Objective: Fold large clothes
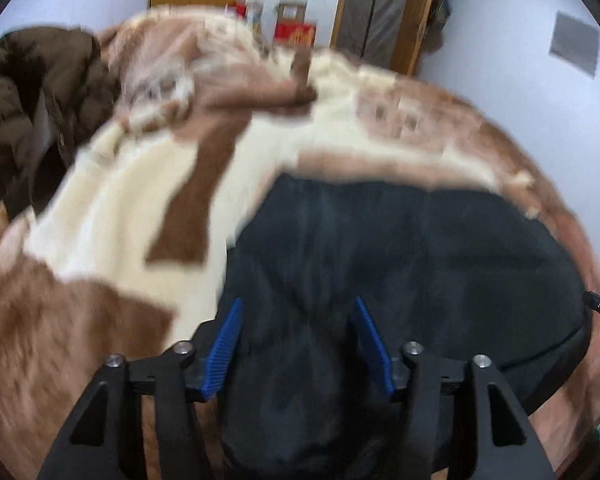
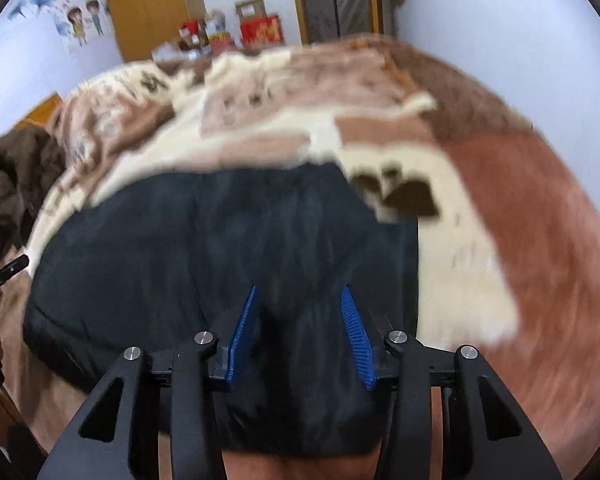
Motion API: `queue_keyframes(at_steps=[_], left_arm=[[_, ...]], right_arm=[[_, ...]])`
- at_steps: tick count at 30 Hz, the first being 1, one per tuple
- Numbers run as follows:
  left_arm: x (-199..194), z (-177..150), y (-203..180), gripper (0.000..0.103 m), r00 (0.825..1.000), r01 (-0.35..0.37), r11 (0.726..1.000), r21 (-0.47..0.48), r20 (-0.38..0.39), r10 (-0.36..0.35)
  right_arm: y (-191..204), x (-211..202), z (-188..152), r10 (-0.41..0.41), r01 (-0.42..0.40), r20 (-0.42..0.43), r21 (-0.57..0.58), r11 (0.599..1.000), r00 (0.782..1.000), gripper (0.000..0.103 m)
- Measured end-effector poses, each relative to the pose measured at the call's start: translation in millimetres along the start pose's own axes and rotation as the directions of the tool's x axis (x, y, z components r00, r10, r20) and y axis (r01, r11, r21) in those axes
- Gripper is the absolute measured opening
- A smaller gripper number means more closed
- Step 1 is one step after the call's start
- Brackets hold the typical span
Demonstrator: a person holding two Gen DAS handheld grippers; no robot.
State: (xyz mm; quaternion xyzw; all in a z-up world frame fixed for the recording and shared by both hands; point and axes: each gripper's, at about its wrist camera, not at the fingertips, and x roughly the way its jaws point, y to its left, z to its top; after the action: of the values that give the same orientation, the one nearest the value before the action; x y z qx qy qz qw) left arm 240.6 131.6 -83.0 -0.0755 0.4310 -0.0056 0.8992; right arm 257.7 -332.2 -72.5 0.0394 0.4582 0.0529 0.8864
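Black padded garment lay on the patterned blanket, both grippers spread wide over its near hem.

The black garment (image 1: 400, 264) looked soft, bulky and slick, so probably best pinched at hem corners. The left gripper (image 1: 298, 312) and right gripper (image 2: 298, 300) gripped nothing. Open blanket (image 2: 520, 208) lay toward 2 o'clock; a brown coat (image 1: 28, 112) crowded 10 o'clock.

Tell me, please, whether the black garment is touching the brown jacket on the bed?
Apart. The left wrist view shows the black garment separated from the brown jacket by a wide stretch of cream-and-brown blanket.
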Motion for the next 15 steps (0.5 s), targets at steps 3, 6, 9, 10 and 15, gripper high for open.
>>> queue_keyframes(at_steps=[3, 6, 9, 10, 15], left_arm=[[16, -7, 0, 0.055, 1.0, -0.007, 1.0, -0.028, -0.021, 0.007], [12, -4, -4, 0.054, 0.999, -0.031, 0.999, -0.036, -0.021, 0.031], [-4, -4, -13, 0.054, 0.999, -0.05, 0.999, -0.018, -0.01, 0.05], [-11, -5, -14, 0.054, 0.998, -0.055, 0.998, -0.009, 0.003, 0.055], [-13, -9, -21, 0.054, 0.997, -0.072, 0.997, 0.009, 0.003, 0.072]], right_arm=[[-10, 16, -3, -0.022, 0.022, -0.031, 0.02, 1.0, 0.999, 0.038], [-8, 11, 4, -0.039, 0.039, -0.033, 0.009, 0.999, 0.999, 0.038], [-7, -6, 4, -0.027, 0.027, -0.004, 0.006, 1.0, 1.0, 0.038], [-7, -8, 4, -0.024, 0.024, 0.002, 0.006, 1.0, 1.0, 0.038], [-16, -5, -7, -0.049, 0.049, -0.013, 0.017, 0.999, 0.999, 0.038]])
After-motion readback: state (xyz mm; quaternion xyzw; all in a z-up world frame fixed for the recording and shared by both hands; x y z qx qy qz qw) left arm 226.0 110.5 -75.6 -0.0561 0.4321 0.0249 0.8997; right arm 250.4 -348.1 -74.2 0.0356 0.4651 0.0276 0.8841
